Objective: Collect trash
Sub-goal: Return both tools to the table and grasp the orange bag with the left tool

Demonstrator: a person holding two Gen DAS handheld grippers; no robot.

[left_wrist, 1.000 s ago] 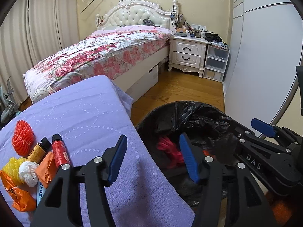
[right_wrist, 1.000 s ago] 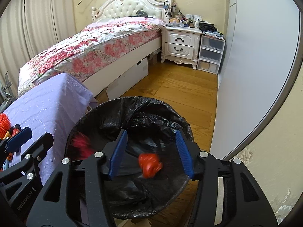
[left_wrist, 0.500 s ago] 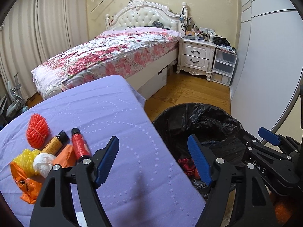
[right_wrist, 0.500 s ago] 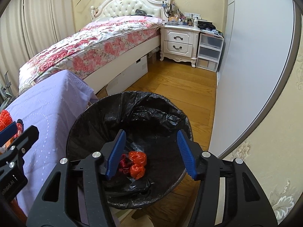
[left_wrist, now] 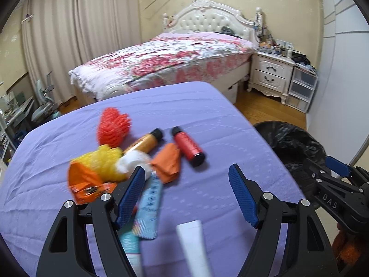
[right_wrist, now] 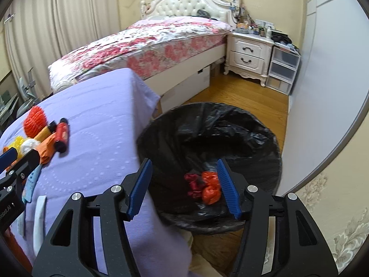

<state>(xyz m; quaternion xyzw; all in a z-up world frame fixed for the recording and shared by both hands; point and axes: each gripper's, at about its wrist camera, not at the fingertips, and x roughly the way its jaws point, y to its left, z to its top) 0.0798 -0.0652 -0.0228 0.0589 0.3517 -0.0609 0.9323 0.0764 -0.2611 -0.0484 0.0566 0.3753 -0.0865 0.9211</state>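
Soft, even indoor light, warm cast; shadows faint and diffuse, with no hard glare. Both views carry strong fisheye bending, black vignette at the corners, straight edges curving near the rim. Motion blur smears the clutter on the purple cloth (left_wrist: 207, 120) in the left view; the bed (right_wrist: 161, 37) reads fairly sharp in the right view

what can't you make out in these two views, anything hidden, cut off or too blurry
- White tube: left wrist view, lower end cut off by the frame edge.
- Blue packet: left wrist view, print motion-blurred, partly behind the left gripper.
- Trash bin: right wrist view, near rim hidden by the right gripper; the red trash inside is too crumpled to identify.
- Nightstand clutter: too small.
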